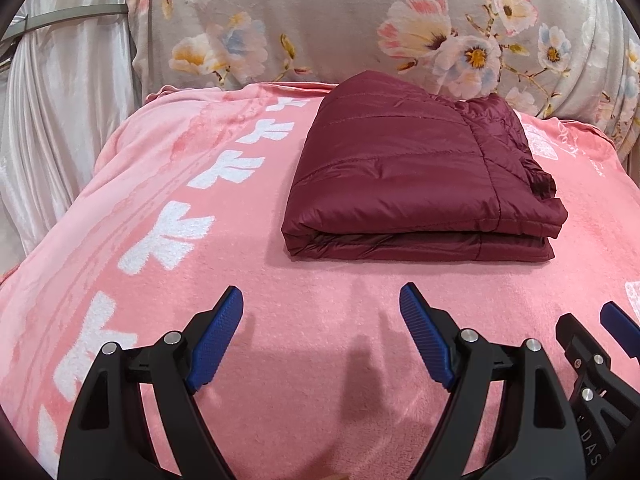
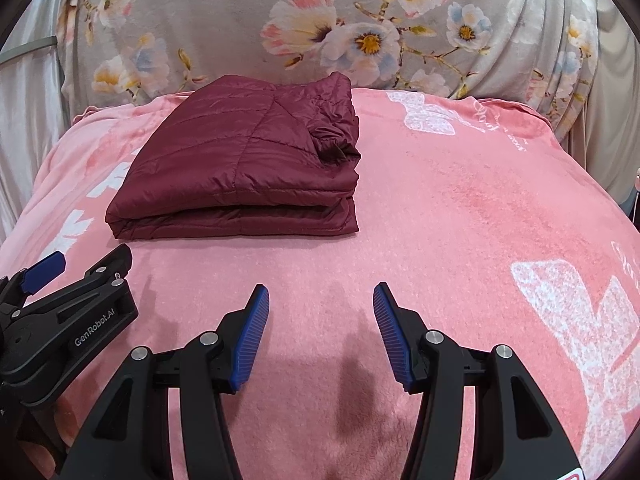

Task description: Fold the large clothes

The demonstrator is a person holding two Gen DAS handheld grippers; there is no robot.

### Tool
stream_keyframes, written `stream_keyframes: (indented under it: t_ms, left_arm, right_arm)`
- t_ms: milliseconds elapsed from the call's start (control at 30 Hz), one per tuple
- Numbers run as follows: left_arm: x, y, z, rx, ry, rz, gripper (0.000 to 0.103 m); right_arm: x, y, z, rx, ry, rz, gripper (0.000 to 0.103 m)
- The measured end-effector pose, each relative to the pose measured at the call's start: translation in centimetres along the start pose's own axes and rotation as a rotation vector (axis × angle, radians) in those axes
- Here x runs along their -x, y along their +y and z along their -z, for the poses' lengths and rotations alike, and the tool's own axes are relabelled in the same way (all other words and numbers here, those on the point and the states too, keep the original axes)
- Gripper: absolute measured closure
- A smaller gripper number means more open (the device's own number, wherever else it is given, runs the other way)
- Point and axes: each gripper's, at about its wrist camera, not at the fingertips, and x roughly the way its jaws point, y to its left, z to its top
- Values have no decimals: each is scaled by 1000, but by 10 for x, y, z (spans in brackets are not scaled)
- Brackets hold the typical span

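A maroon quilted jacket (image 1: pixel 412 176) lies folded into a neat rectangle on the pink blanket (image 1: pixel 280 320), a cuffed sleeve end showing at its right side. In the right wrist view the same jacket (image 2: pixel 240 160) sits at the upper left. My left gripper (image 1: pixel 322 296) hovers over the blanket in front of the jacket, open, nothing between its blue pads. My right gripper (image 2: pixel 320 294) stands open too, empty, to the right of and nearer than the jacket. Each gripper shows at the edge of the other's view.
The pink blanket (image 2: pixel 460 220) with white prints covers the work surface. Behind it hangs a grey floral cloth (image 1: pixel 360 20). A shiny white curtain (image 1: pixel 60 100) hangs at the left, and the blanket drops off at left and right edges.
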Motion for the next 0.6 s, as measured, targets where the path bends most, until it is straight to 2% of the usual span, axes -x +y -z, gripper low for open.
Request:
stream_keyframes:
  t_ms: [600]
  left_arm:
    - [4,-1,0,-4,-14,-5,25]
  right_arm:
    - [2,6,0,14,-7,24,50]
